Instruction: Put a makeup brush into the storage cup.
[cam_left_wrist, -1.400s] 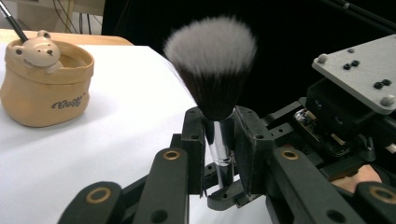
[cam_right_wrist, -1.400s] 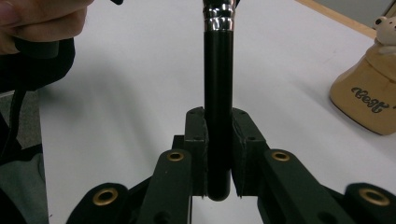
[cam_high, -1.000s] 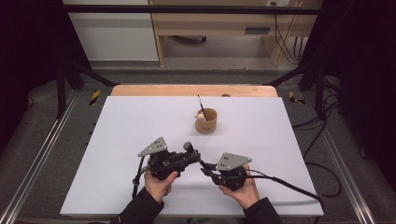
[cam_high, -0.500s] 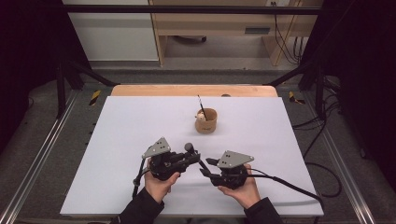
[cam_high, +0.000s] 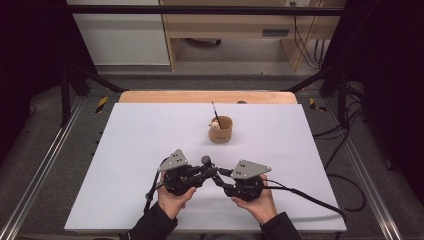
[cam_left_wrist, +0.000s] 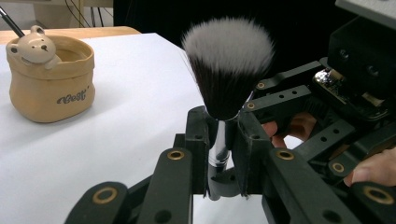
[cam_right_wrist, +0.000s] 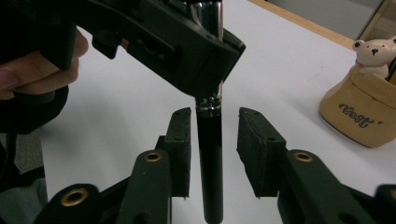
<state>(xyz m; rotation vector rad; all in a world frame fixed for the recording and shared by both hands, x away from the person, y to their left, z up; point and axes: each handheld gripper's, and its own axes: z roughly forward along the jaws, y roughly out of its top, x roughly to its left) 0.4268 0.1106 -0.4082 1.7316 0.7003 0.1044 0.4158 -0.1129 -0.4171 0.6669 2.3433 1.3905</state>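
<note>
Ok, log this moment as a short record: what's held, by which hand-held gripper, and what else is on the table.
held item: black-handled makeup brush with white-tipped bristles, upright
left hand-held gripper: shut on the brush's silver ferrule
right hand-held gripper: jaws either side of the handle, gaps visible, just been closing
other item: tan ceramic bear pot, farther back
surface: white table

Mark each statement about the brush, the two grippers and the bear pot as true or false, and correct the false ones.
1. The left gripper is clamped on the makeup brush. True.
2. The right gripper squeezes the brush handle. False: the handle stands between its jaws with gaps on both sides.
3. The bear pot lies tipped over. False: it stands upright.
4. The bristles point upward. True.
</note>
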